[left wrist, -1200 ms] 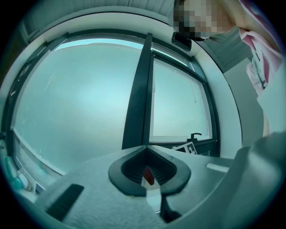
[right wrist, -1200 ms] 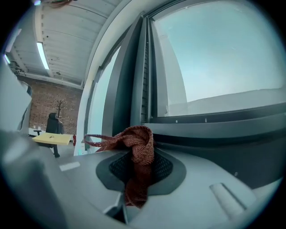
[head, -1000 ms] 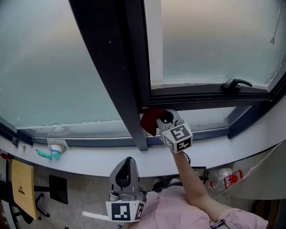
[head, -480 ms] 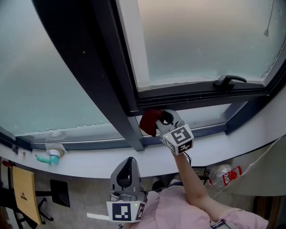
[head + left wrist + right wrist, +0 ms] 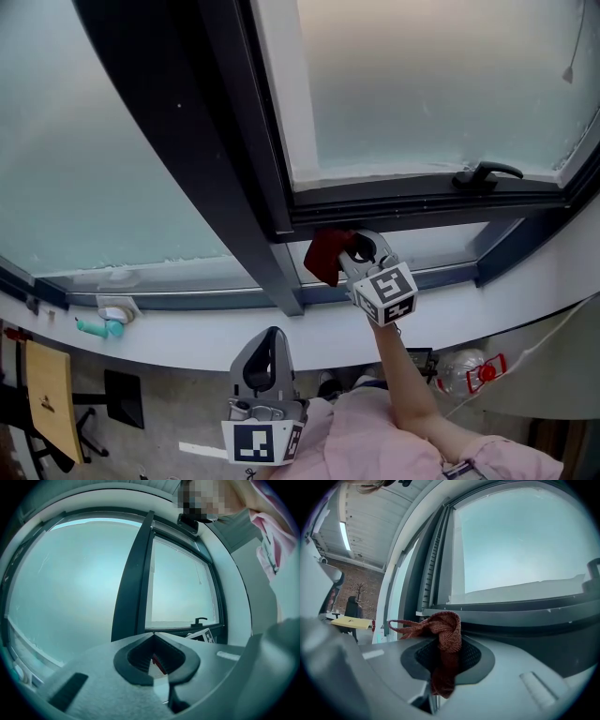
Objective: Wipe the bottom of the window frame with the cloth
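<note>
A dark red cloth [image 5: 327, 254] is pinched in my right gripper [image 5: 349, 251], which is raised to the bottom rail of the dark window frame [image 5: 422, 208] just right of the thick slanted post [image 5: 225, 159]. In the right gripper view the cloth [image 5: 444, 641] bunches out between the shut jaws, close under the frame rail [image 5: 525, 609]. My left gripper [image 5: 268, 361] hangs low near the person's body, well below the sill, jaws shut with nothing between them; its own view shows the left gripper [image 5: 152, 641] pointed up at the window.
A black window handle [image 5: 489, 174] sits on the frame at the right. A white curved sill [image 5: 187, 333] runs below the glass, with a small teal object [image 5: 101, 326] at its left. A plastic bottle [image 5: 469, 373] lies below at the right.
My right gripper with the cloth has shifted a little right along the frame's bottom rail. The left gripper has stayed put.
</note>
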Demonstrator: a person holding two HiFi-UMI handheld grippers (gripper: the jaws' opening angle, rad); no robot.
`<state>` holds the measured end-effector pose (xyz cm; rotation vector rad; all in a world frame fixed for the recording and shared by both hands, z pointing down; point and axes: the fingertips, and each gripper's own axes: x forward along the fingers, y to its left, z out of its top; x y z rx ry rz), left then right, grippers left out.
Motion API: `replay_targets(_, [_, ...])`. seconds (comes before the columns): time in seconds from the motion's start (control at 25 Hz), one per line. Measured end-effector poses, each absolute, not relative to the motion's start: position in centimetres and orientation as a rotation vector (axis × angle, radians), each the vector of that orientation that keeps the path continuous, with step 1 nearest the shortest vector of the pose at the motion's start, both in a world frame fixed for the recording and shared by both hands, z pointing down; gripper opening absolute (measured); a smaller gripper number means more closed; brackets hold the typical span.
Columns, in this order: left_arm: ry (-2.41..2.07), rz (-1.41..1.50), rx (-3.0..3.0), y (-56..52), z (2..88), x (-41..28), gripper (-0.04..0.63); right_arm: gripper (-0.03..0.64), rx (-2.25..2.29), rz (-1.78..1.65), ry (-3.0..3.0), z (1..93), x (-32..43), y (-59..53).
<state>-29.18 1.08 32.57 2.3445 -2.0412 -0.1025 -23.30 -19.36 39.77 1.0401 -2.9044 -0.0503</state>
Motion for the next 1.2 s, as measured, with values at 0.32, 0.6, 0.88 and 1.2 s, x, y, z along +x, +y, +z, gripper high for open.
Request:
replay_targets(0.32, [-2.044,-0.11,2.364,0.7,32.1,-28.5,-0.003,0.063,1.067,-0.058,-2.881,39.6,-22.3,-19.7])
replay_targets(0.6, [-2.036,-0.107,2.369,0.1,32.2,-27.4,-0.003,0.063,1.137,-0.052,-2.875,39.1,-19.9,-20.1])
replay_targets(0.88, [-1.937,-0.116,2.425,-2.2,32.0,-22.5,-0.003,0.063,1.061,0.003,-2.923,39.0,-18.9,-20.4])
replay_targets(1.2, [-1.97,-0.131,2.422,-3.2,32.0,-20.0,-0.003,0.061,0.963,-0.048,-2.955,39.0,-17.4,-20.6])
